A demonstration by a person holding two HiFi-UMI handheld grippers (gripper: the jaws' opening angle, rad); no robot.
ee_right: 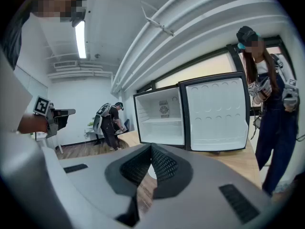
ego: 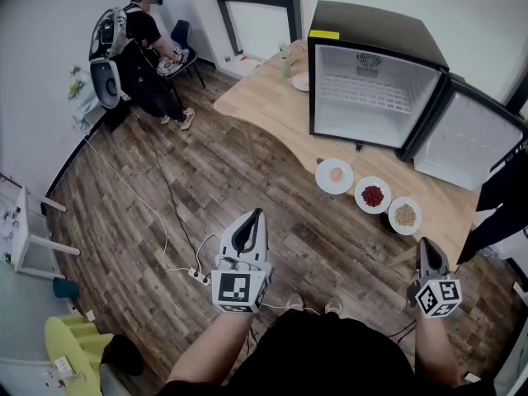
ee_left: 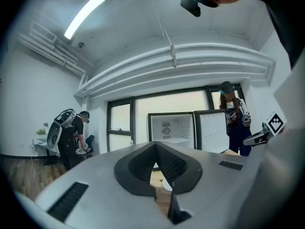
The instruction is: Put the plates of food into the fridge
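A black mini fridge stands on the wooden table with its door swung open to the right and its white inside bare. In front of it lie three white plates: one with an egg, one with red food, one with tan food. My left gripper is over the floor, short of the table and left of the plates, shut and holding nothing. My right gripper hovers just short of the tan plate, shut and holding nothing. Both gripper views look level at the fridge.
A person with a backpack stands at the far left by a chair. Another person in dark overalls stands right of the table. A small plate and a green bottle sit left of the fridge. A power strip lies on the floor.
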